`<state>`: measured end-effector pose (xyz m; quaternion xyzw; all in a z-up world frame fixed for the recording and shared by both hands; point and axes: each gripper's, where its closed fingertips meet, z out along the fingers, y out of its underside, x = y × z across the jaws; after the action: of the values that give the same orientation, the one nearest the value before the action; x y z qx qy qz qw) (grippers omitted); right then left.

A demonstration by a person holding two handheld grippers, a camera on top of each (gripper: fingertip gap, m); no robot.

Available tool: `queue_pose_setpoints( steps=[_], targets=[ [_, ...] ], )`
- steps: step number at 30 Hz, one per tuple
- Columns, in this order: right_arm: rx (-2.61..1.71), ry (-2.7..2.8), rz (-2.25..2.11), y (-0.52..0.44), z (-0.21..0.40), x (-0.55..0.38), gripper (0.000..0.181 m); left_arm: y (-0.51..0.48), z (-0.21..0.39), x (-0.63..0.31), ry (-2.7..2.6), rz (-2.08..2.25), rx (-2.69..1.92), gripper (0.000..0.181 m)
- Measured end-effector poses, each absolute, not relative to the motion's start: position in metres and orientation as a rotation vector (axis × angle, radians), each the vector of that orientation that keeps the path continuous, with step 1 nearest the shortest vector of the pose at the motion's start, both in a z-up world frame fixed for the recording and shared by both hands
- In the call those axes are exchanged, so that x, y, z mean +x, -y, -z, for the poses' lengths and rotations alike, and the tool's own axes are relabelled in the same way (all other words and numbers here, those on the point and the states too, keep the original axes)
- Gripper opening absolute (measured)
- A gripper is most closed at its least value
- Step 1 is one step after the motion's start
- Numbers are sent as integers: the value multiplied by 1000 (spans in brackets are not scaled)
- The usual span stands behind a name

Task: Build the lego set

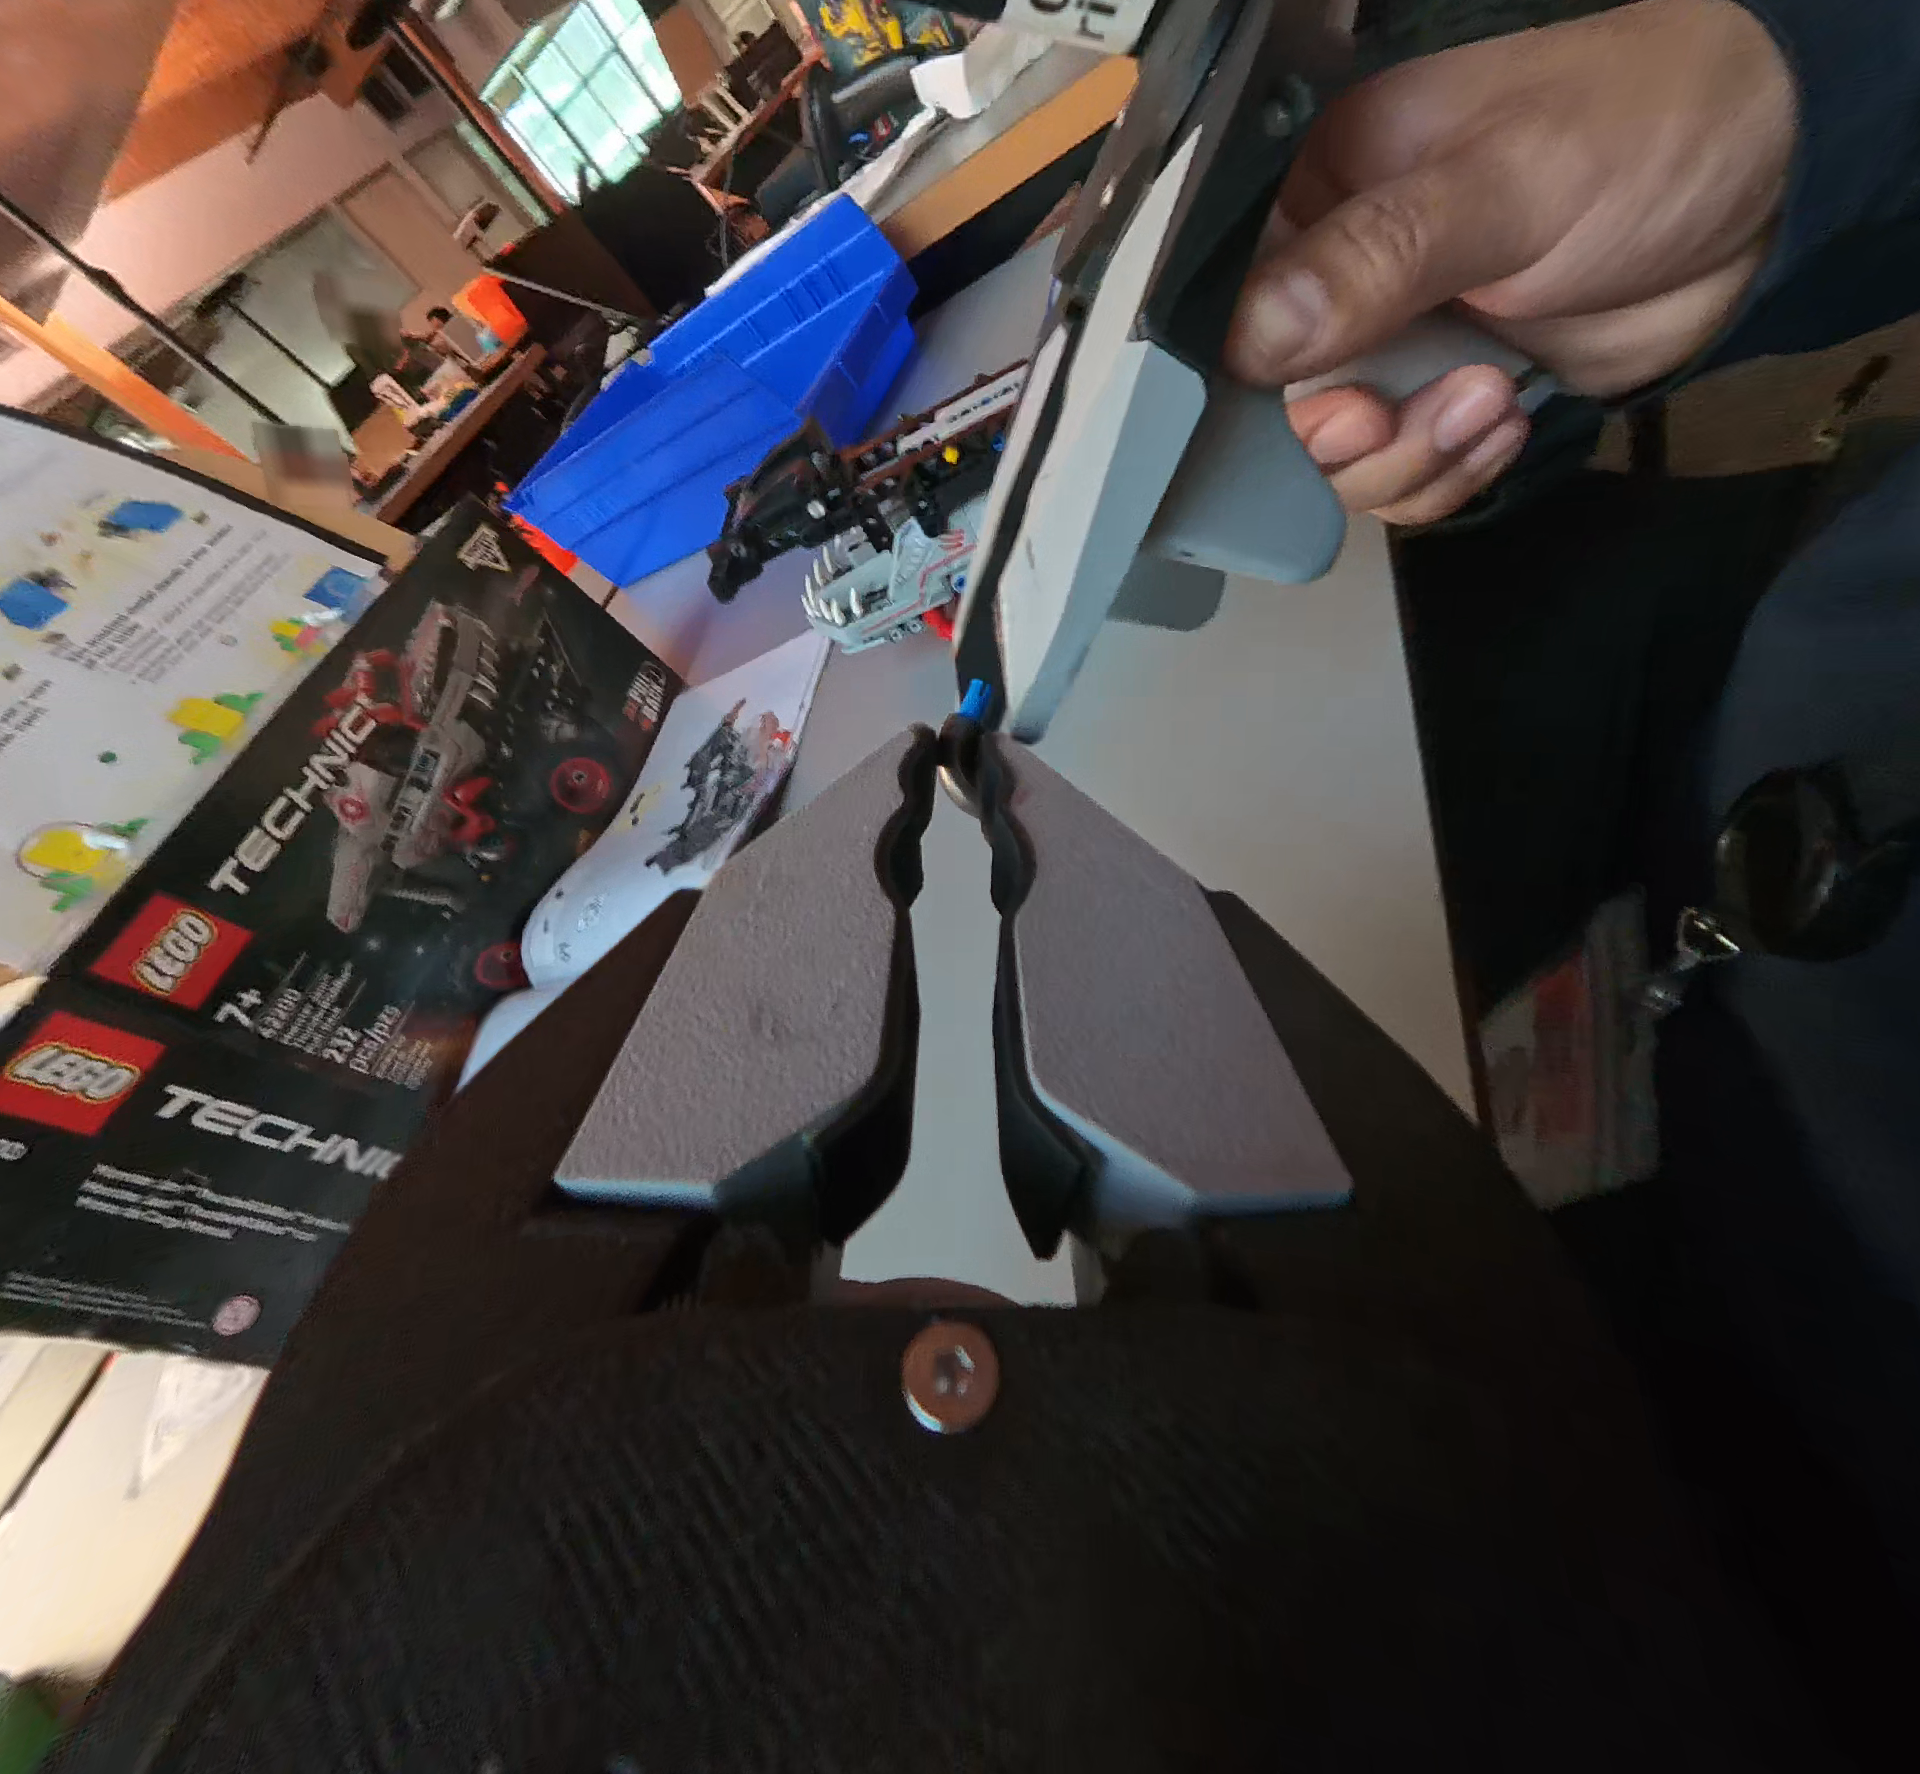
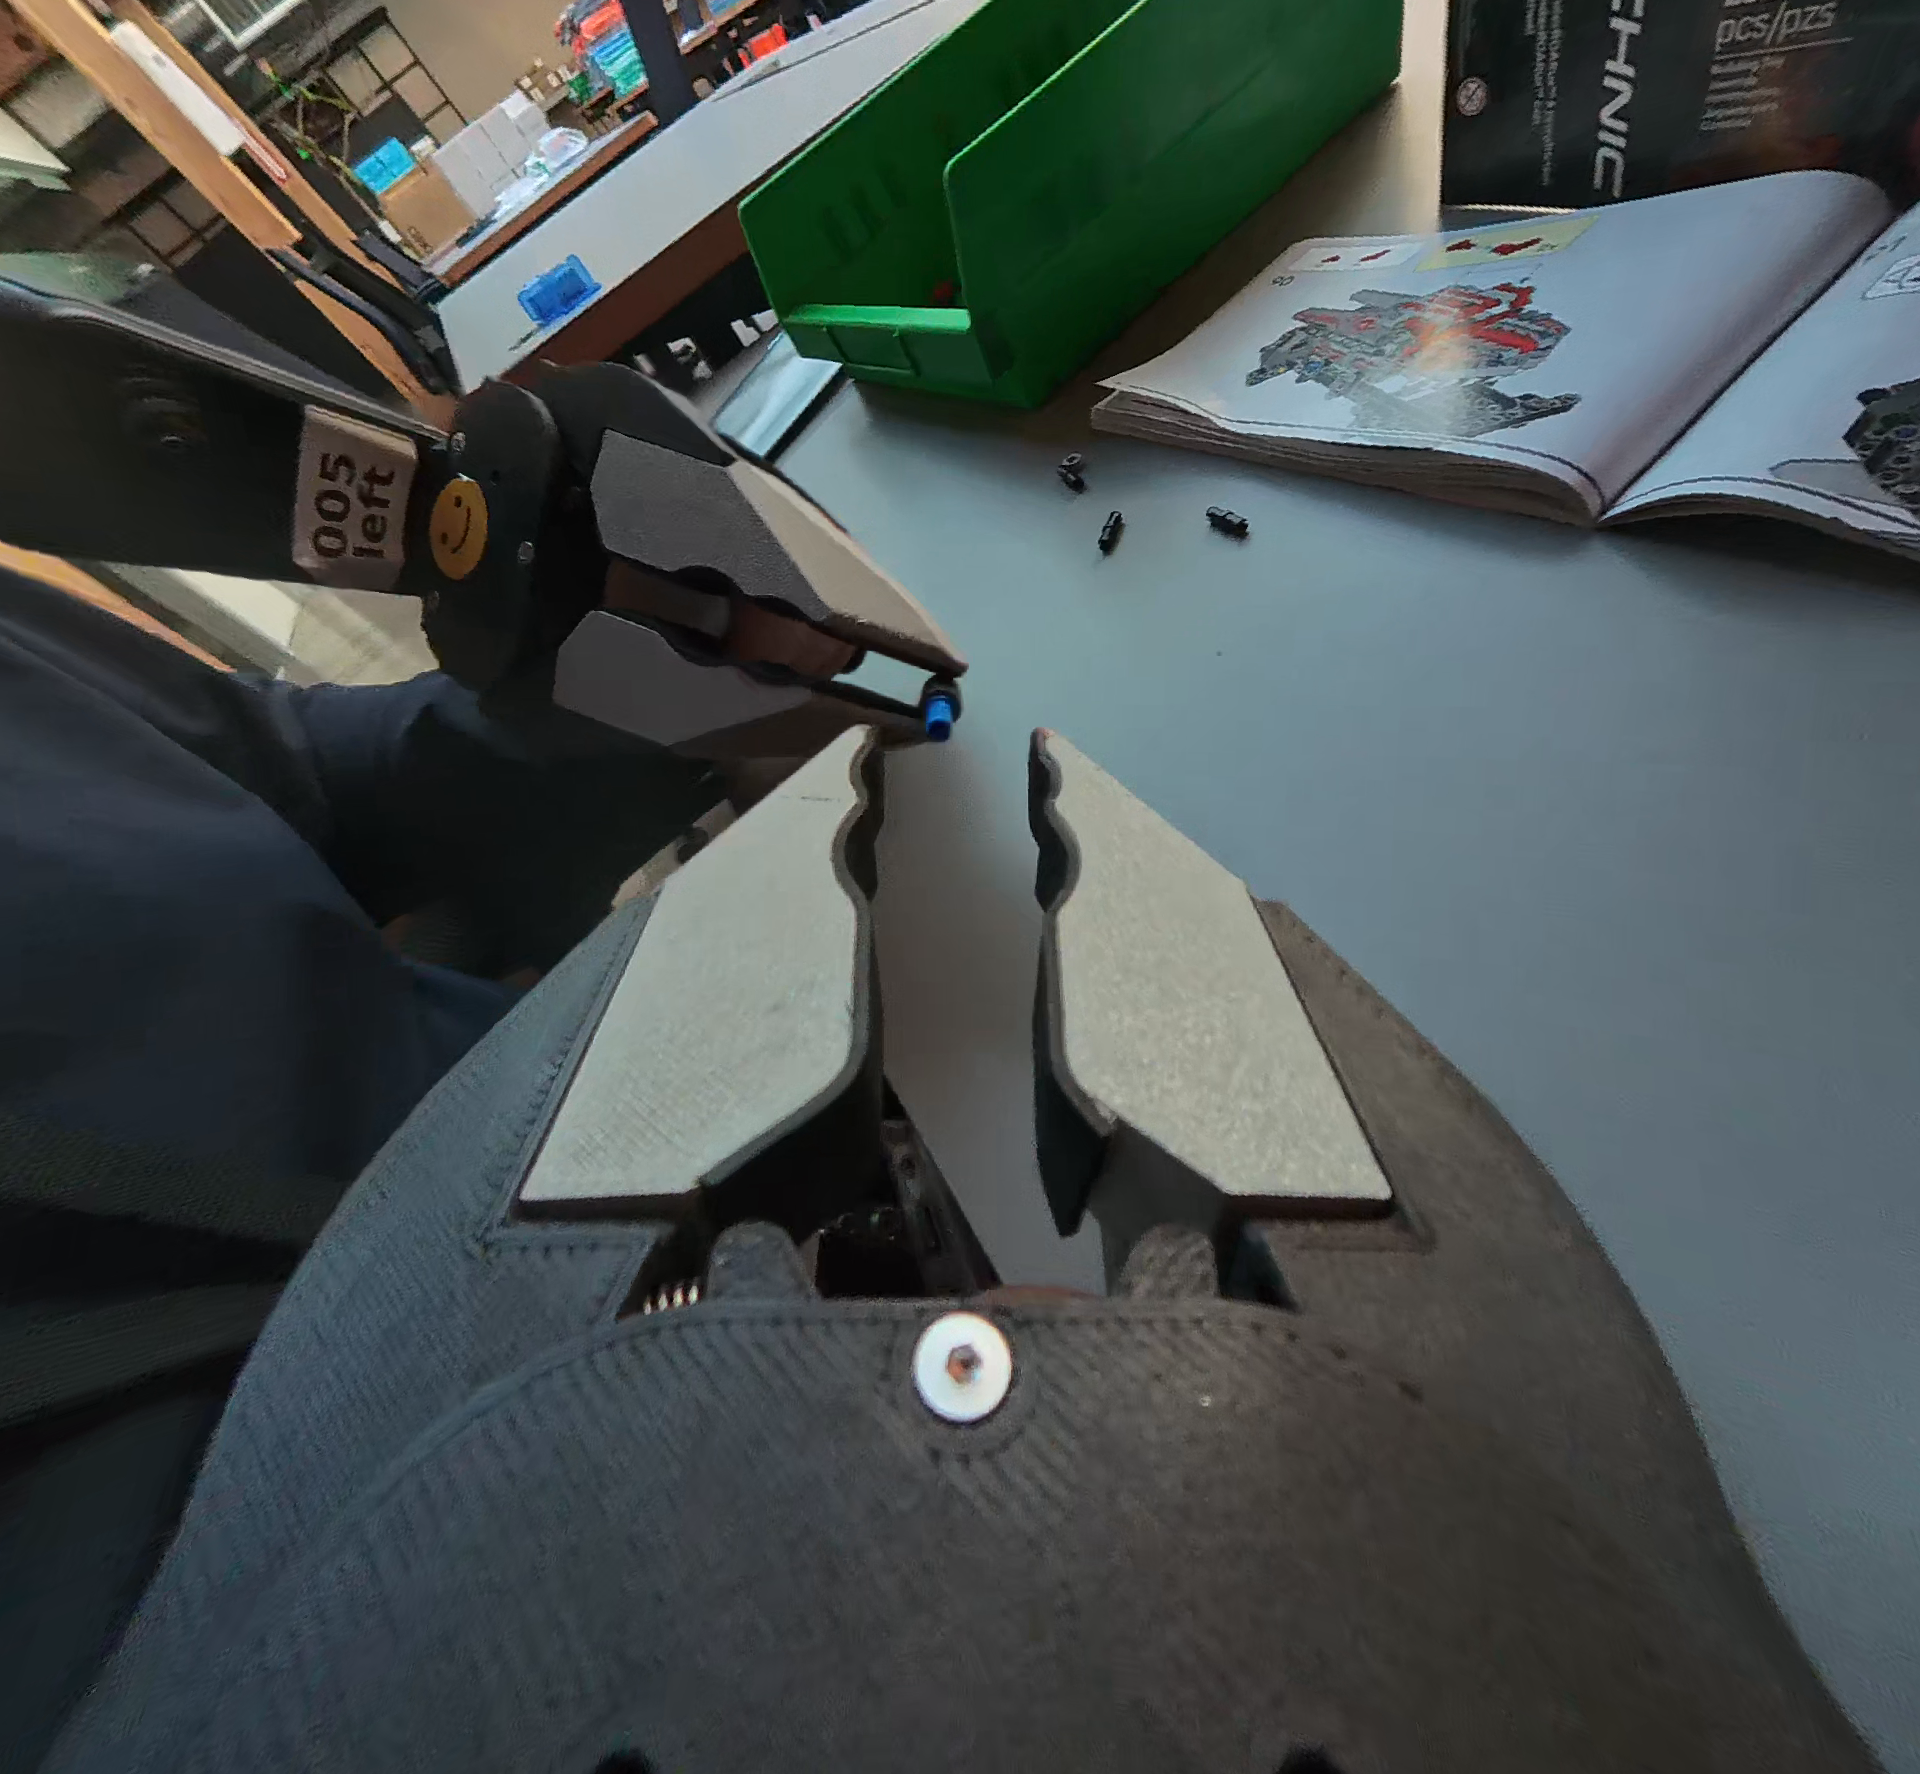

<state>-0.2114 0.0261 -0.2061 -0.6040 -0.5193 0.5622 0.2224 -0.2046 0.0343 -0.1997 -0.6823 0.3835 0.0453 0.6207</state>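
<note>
The grey tabletop (image 2: 1455,789) sat in a busy workshop, with the open instruction booklet (image 2: 1507,374) near its far edge. Your left gripper (image 2: 940,690) pinched a small blue pin (image 2: 940,714) at its fingertips, held off the surface so your right gripper (image 2: 956,758), fingers spread, could likely take it. The half-built model (image 1: 883,519) waited near the blue bin (image 1: 727,415).

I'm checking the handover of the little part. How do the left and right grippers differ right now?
The left gripper is shut on a small blue peg; the right gripper is open and holds nothing. The left gripper comes in from the side in the right wrist view; the right gripper points toward the table, its tips beside the peg. Both have grey fingers on black bodies.
</note>
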Motion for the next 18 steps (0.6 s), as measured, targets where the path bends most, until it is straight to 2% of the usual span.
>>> queue_pose_setpoints(
  steps=[1, 2, 4, 10, 12, 18],
  targets=[
    [-1657, 1435, -1596, -23, 203, -210, 20, -36, 198, -203, -889, -123, -1556, 5],
    [-1647, 1429, -1642, -21, 198, -207, 11, -36, 197, -200, -908, -128, -1547, 5],
    [-1647, 1405, -1690, -21, 195, -202, 9, -35, 193, -195, -923, -115, -1524, 5],
    [-1648, 1286, -1927, -22, 181, -190, 14, -31, 188, -176, -1039, -91, -1477, 5],
    [-1657, 1289, -1906, -25, 181, -188, 7, -32, 187, -171, -1066, -90, -1476, 5],
    [-1640, 1306, -1785, -31, 179, -179, 6, -38, 184, -164, -1066, -101, -1470, 5]
  ],
)
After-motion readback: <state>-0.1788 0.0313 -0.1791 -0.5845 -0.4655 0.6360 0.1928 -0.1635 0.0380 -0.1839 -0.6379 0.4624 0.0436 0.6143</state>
